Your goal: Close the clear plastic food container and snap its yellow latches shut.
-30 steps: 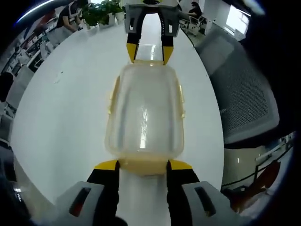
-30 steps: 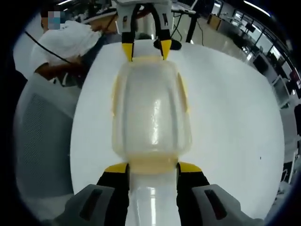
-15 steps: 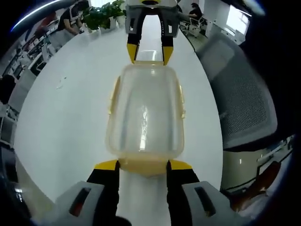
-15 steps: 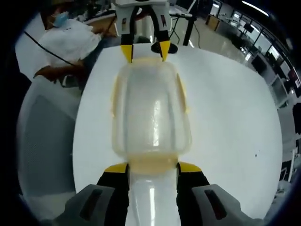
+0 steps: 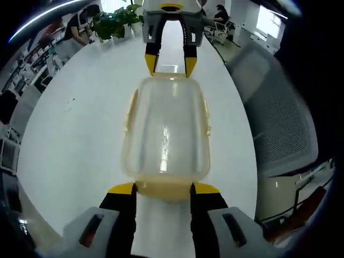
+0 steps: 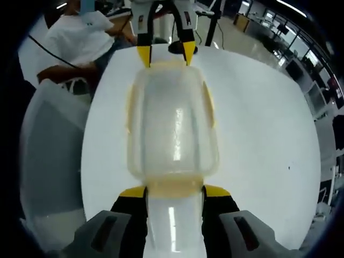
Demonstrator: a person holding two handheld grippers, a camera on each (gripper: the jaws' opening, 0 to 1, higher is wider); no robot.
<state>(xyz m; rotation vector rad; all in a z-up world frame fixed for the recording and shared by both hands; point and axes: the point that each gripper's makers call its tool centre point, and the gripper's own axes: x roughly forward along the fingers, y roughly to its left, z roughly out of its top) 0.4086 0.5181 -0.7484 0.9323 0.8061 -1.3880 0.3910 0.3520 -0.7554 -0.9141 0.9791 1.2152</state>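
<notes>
Container: the clear plastic food container (image 5: 165,131) (image 6: 173,126) lies lengthwise at the centre of both views, lid on, over a round white table (image 5: 75,134) (image 6: 258,140).
Latches: a yellow latch (image 5: 129,110) runs along its 9 o'clock edge and another (image 5: 206,114) along its 3 o'clock edge; whether they are snapped down cannot be told.
Left gripper: the left gripper (image 5: 163,187) has its jaws apart, yellow tips touching the container's near end at 6 o'clock; in the right gripper view it (image 6: 166,55) meets the far end at 12 o'clock.
Right gripper: the right gripper (image 6: 173,190) likewise stands spread, tips against its near end; in the left gripper view it (image 5: 170,63) sits at 12 o'clock.
Surroundings: a grey mesh chair (image 5: 279,113) at 3 o'clock, potted plants (image 5: 114,17) at 11 o'clock; a person in a white shirt (image 6: 80,43) at 10 o'clock.
</notes>
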